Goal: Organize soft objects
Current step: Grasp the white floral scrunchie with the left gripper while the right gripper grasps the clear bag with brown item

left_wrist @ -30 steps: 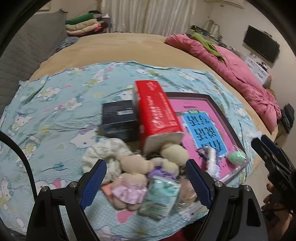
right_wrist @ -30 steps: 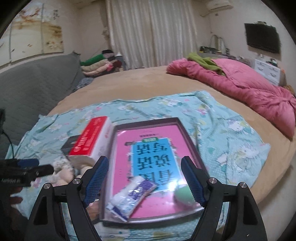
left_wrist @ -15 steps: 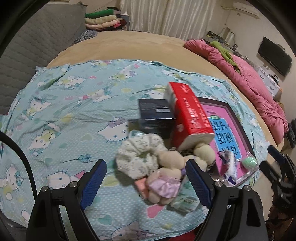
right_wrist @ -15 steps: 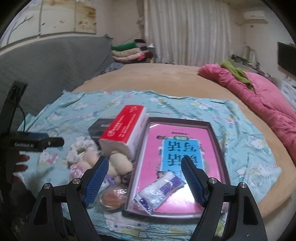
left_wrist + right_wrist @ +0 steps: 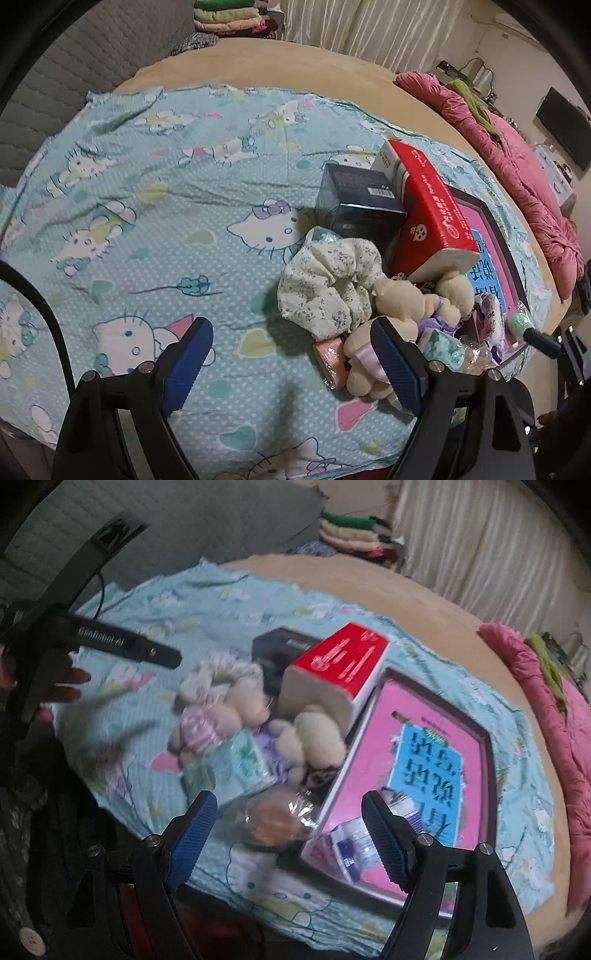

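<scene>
On the bed: a pale-blue cartoon-cat printed sheet (image 5: 155, 206) carries a heap of things at the lower right of the left wrist view.
Soft things: a cream floral fabric scrunchie (image 5: 328, 284), two small beige plush bears in lilac dress (image 5: 399, 317), and a mint-patterned soft tissue packet (image 5: 441, 349) lie touching one another in the heap.
Hard neighbours: a red and white tissue carton (image 5: 430, 218) and a dark navy box (image 5: 358, 203) stand just behind the heap; a dark-framed tray with a pink and blue book cover (image 5: 428, 760) lies to the right.
Left tool (image 5: 291, 363): spread wide and empty, over bare sheet at lower centre, its right finger in front of the plush bears.
Right tool (image 5: 290, 834): also wide apart with nothing between the fingers, low over a clear-wrapped round orange item (image 5: 271, 821) and the tray's near corner.
Step, as I judge it: an approach, with no soft item yet picked.
Next move: it likely calls for centring one tool on a single soft piece, perhaps the scrunchie, and closing without dragging its neighbours.
Hard to make out: the right wrist view is motion-blurred; the wrapped item's nature is unclear; things under the bears and the small packets on the tray are partly hidden by the tool fingers.
</scene>
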Available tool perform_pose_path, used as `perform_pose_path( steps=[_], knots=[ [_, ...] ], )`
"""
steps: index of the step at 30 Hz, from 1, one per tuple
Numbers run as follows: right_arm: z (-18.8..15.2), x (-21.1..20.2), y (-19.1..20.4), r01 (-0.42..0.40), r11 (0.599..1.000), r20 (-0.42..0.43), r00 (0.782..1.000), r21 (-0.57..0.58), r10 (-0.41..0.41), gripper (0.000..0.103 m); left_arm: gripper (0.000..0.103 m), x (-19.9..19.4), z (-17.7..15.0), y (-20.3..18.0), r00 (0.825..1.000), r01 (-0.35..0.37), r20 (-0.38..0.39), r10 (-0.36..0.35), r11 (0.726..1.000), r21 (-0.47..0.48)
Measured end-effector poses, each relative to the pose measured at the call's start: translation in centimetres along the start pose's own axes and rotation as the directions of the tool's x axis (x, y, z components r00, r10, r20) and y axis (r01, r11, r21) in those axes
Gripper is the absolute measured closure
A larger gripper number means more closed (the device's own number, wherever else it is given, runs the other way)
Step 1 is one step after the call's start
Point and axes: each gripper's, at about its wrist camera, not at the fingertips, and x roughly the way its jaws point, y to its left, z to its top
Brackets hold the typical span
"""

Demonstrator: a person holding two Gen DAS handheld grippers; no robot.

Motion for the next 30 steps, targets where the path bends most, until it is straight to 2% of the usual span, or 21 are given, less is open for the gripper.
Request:
perform_pose_path(
  steps=[10,18,24,26,27,29,30],
  knots=[
    [-0.4,2.4,0.8,0.011,0.998,-0.08,0.997,-0.062,-0.016,0.021,0.016,3.0,0.0,0.4,0.999,0.026,-0.04,-0.027,1.0,-0.016],
    [0.0,4.3,2.8,0.067,0.975,-0.1,0.991,-0.214,-0.09,0.021,0.017,4.1,0.9,-0.1,0.998,0.047,-0.034,-0.048,0.999,-0.019],
    [0.1,5.5,4.2,0.115,0.945,-0.1,0.983,-0.307,-0.152,0.024,0.028,5.0,1.1,-0.1,0.996,0.062,-0.057,-0.063,0.998,-0.034],
    [0.1,5.9,4.6,0.136,0.933,-0.102,0.978,-0.332,-0.179,0.03,0.038,5.2,1.1,0.0,0.996,0.073,-0.057,-0.076,0.996,-0.046],
    [0.1,6.0,4.8,0.142,0.929,-0.099,0.978,-0.341,-0.185,0.032,0.039,5.4,1.2,0.1,0.995,0.077,-0.062,-0.08,0.996,-0.055],
    [0.1,6.3,4.8,0.145,0.927,-0.101,0.976,-0.347,-0.191,0.036,0.053,5.6,1.1,0.4,0.992,0.099,-0.066,-0.105,0.992,-0.076],
    [0.0,6.4,4.7,0.139,0.93,-0.105,0.977,-0.34,-0.184,0.039,0.056,5.8,1.1,0.5,0.99,0.114,-0.075,-0.12,0.99,-0.087]
  ],
)
